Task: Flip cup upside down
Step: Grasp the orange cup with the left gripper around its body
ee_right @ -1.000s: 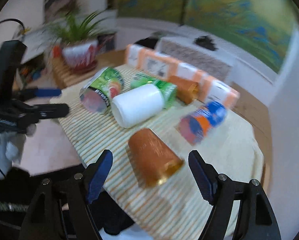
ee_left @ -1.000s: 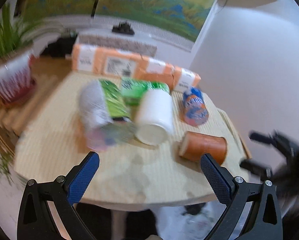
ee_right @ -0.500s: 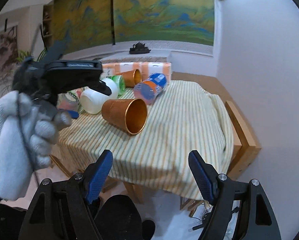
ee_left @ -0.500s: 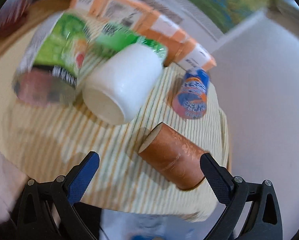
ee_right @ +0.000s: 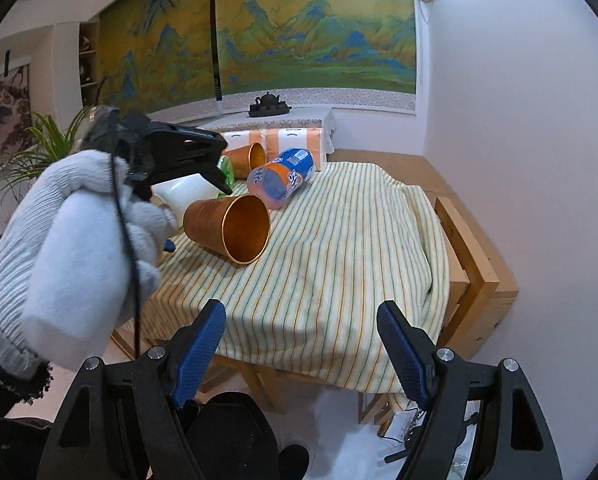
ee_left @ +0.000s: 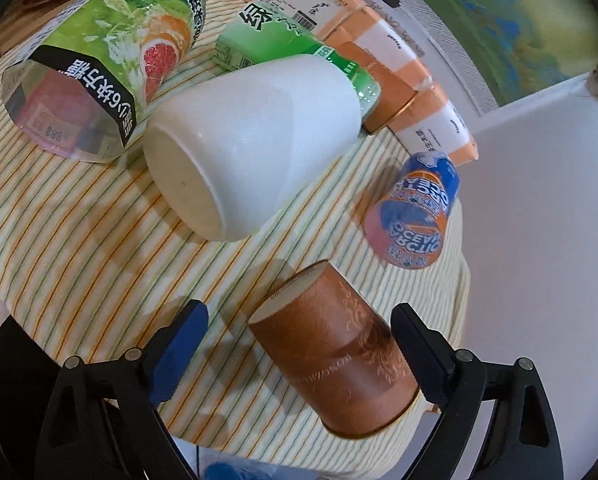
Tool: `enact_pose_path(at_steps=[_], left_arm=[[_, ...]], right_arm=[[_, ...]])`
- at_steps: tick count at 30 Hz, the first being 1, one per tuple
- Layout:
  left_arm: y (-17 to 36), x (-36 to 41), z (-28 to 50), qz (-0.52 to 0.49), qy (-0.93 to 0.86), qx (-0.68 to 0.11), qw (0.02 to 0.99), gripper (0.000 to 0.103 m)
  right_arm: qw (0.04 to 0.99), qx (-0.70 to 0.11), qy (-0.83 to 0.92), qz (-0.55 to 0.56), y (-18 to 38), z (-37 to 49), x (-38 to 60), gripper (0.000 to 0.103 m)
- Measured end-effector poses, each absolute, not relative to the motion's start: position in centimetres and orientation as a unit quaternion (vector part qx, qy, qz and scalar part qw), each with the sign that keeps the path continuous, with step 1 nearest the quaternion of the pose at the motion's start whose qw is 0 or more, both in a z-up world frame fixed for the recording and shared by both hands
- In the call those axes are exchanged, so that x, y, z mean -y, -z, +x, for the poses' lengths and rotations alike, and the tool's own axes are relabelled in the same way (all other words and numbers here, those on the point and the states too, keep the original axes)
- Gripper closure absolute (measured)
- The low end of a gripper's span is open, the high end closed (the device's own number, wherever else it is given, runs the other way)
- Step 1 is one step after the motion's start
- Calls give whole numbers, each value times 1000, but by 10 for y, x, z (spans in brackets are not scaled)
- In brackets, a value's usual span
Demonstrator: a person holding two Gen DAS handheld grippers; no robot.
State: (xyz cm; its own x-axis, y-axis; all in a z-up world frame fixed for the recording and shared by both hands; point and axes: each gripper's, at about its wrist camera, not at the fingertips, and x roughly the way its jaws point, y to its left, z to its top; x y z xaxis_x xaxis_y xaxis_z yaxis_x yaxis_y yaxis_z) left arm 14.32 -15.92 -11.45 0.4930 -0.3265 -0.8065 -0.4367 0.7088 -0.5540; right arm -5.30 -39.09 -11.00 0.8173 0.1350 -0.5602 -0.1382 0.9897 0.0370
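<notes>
Our left gripper (ee_left: 299, 336), spread, straddles the copper cup (ee_left: 335, 360); only the right view shows its open mouth. Right gripper (ee_right: 301, 334) spread, empty. The blue can (ee_left: 415, 216) perhaps reads "ARCTIC OCEAN".

The near cup (ee_left: 335, 354) is copper-brown with a faint leaf scroll pattern; inside (ee_right: 246, 228) it shines orange-gold. The tablecloth (ee_right: 339, 248) is cream with thin orange and green stripes. The mug (ee_left: 251, 148) is plain white. The far-left bottle (ee_left: 111, 52) wears a green label with pink grapefruit and a black band of white characters. The right-hand can (ee_left: 417, 216) is blue and orange. The far cartons (ee_left: 383, 36) are orange and white. The left tongs (ee_left: 299, 344) have blue pads on black arms. The glove (ee_right: 71, 248) is pale grey knit.
</notes>
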Motion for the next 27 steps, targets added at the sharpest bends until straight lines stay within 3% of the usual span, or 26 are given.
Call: enact_pose_path(at_steps=[5,7,27], left_arm=[[116,162,145,-381,-26,-495,781,18],[113,163,144,-380,-19,-490,784,27],[83,169,117,-325,21,-449,832,41]], right_arm=[[955,-290,-66,-9,112,-53,392,29],[955,-290,-64,-10,113,-54,392,29],[956,-289,-54,2,116,-54,390,29]])
